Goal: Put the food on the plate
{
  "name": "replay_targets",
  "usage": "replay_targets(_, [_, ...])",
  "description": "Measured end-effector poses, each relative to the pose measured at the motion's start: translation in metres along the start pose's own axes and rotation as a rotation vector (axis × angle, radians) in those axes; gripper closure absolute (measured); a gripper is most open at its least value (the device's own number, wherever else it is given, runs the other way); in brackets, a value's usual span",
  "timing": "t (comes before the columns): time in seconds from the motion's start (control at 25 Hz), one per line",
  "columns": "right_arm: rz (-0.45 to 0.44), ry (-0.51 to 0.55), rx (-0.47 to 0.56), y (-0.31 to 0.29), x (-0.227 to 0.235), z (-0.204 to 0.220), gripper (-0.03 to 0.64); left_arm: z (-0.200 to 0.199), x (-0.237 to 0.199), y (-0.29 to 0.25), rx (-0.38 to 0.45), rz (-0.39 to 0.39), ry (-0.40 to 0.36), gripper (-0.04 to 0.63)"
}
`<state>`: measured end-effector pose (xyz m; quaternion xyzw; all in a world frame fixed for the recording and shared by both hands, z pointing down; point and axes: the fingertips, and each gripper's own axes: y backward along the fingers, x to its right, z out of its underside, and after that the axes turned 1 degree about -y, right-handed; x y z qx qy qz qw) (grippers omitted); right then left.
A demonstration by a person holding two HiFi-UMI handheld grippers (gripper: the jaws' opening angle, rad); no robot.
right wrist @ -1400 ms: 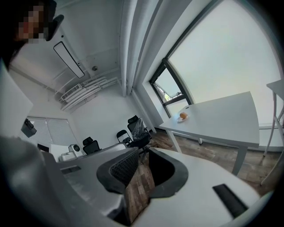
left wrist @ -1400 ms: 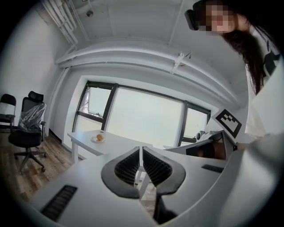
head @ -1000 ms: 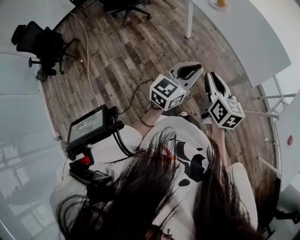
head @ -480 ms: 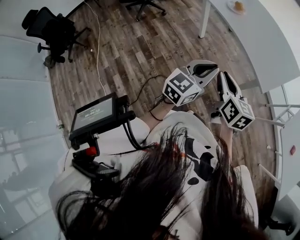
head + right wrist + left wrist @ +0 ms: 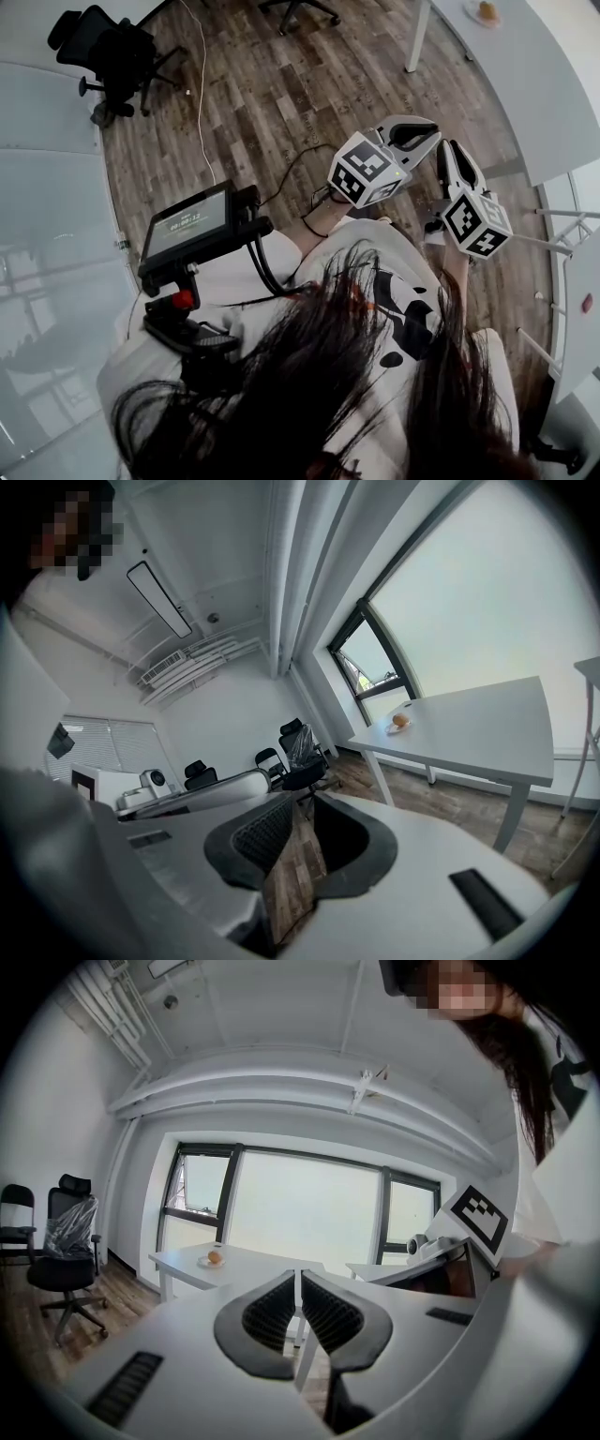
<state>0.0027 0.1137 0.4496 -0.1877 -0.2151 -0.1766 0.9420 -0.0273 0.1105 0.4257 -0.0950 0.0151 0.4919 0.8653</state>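
Nearest: the person is standing with dark hair filling the bottom of the head view and is holding both grippers out just ahead of the chest, side by side, pointing toward the far right of the room. On the left gripper (image 5: 431,134) the jaws are lying together with only a thin slit between the pads and nothing in it. On the right gripper (image 5: 448,150) the jaws are likewise meeting at the tips, gripping nothing.

To the left, a small screen (image 5: 187,225) on a mount is sitting at the person's side. Beyond it the wood floor (image 5: 281,94) is running out to an office chair (image 5: 117,56) at the far left.

Far right: a white table (image 5: 534,84) is standing well apart from both grippers. The food (image 5: 215,1257), a small orange-brown lump, is sitting on the plate (image 5: 203,1263) near one end of it.

Change over the last second: the whole head view is sliding, with table, plate and chair all drifting rightward in frame, while the grippers are keeping their pose and staying shut. Reading: the person is turning or shifting stance, not handling anything. The food is already lying where the task wants it; whether this recording put it there, one moment is not telling
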Motion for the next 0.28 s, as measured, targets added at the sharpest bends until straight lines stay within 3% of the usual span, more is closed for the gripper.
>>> replay_targets(0.28, [0.009, -0.007, 0.004, -0.0016, 0.0042, -0.0019, 0.535, 0.0002, -0.0005, -0.0018, -0.005, 0.006, -0.006, 0.589])
